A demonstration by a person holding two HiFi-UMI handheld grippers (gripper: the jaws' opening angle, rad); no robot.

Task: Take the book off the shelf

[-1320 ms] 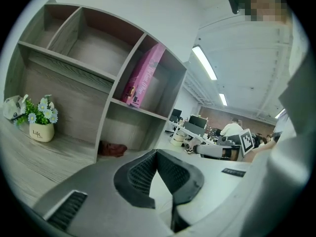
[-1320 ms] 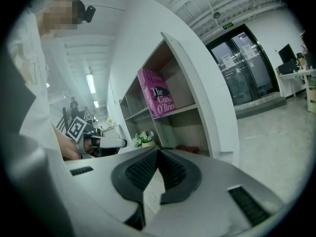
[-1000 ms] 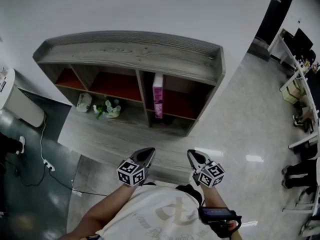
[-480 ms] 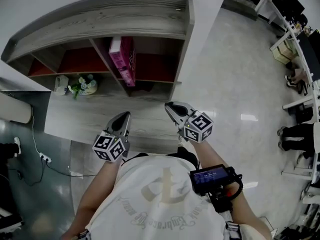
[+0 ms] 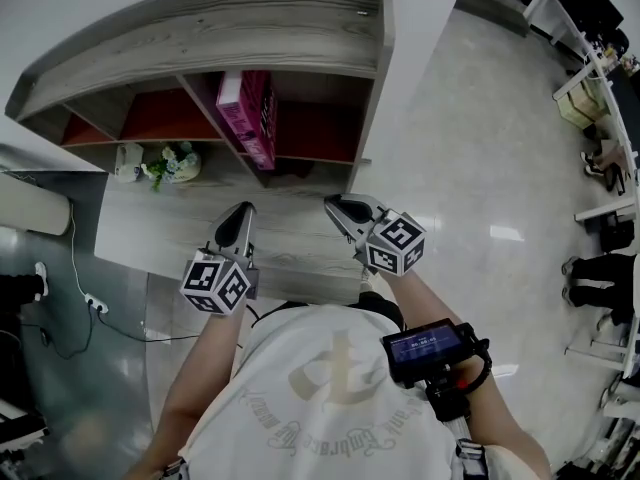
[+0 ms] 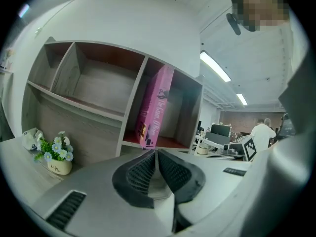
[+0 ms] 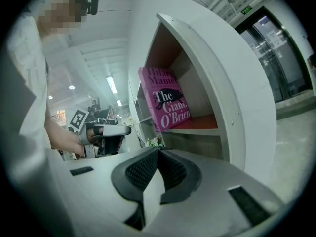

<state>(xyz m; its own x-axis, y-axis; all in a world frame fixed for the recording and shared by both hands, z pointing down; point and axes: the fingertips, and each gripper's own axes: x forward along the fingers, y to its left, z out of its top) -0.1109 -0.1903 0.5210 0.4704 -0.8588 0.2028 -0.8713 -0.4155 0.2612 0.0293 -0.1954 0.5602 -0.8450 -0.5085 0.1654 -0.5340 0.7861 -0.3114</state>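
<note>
Grey wooden shelf unit (image 5: 200, 38) stood on grey desk (image 5: 160, 238), against white wall. Pink book (image 5: 250, 113) sat on its shelf, tilted, in right-hand compartment on reddish board, just beside divider. Left gripper (image 5: 243, 211) hovered over desk, short of shelf. Its jaws were nearly together and just opening, nothing between! Right gripper (image 5: 333, 205) hovered alongside, well clear of book, jaws closed, empty. Small flower pot (image 5: 172, 163) stood on desk below left compartments.
</note>
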